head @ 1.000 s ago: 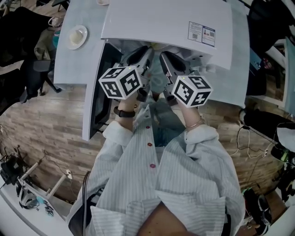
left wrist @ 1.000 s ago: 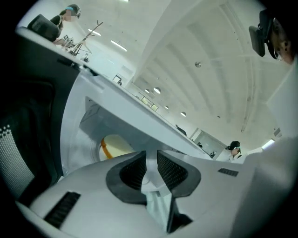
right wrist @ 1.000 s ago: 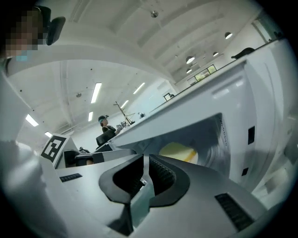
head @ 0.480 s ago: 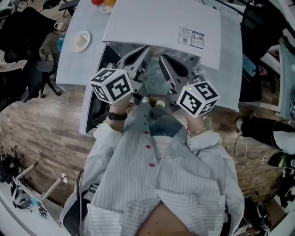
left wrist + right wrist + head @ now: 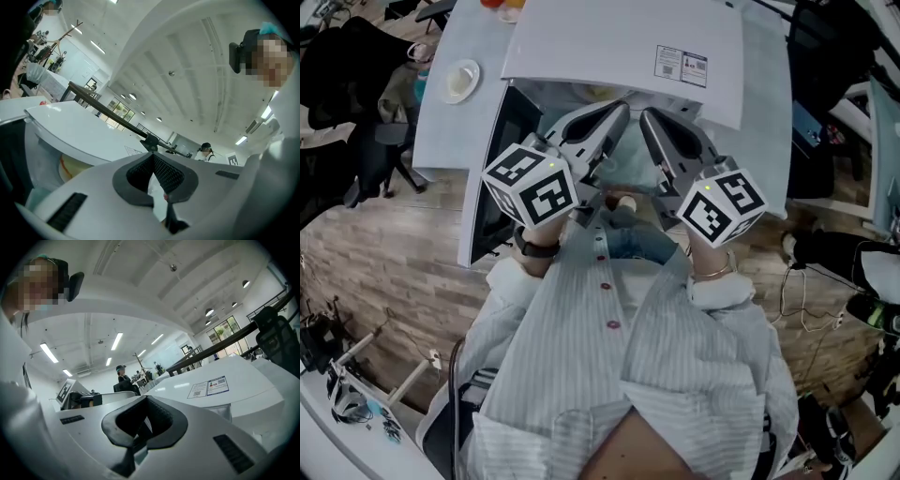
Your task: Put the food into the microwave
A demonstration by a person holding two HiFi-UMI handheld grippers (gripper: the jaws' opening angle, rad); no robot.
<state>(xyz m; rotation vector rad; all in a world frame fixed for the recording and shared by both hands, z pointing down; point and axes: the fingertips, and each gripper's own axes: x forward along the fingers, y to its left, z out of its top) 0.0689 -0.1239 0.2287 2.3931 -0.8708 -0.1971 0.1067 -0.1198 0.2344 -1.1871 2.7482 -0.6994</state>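
Observation:
The white microwave [image 5: 619, 47] stands on a pale table with its door [image 5: 492, 183] swung open to the left. Something pale yellow and round [image 5: 70, 166] lies inside the cavity, under the top panel. My left gripper [image 5: 619, 111] is held in front of the opening; its jaws have just been closing and now stand shut with nothing between them [image 5: 153, 158]. Beside it, my right gripper [image 5: 650, 117] is also level before the opening, its pads meeting and empty [image 5: 146, 401]. Both marker cubes face the head camera.
A small white plate [image 5: 459, 80] sits on the table left of the microwave, with red and orange items [image 5: 502, 5] at the far edge. A dark chair [image 5: 356, 141] stands at the left. Cables [image 5: 806, 291] lie on the wooden floor at the right.
Both grippers have risen toward the head camera in front of the microwave and drawn slightly apart. The microwave door has stayed open.

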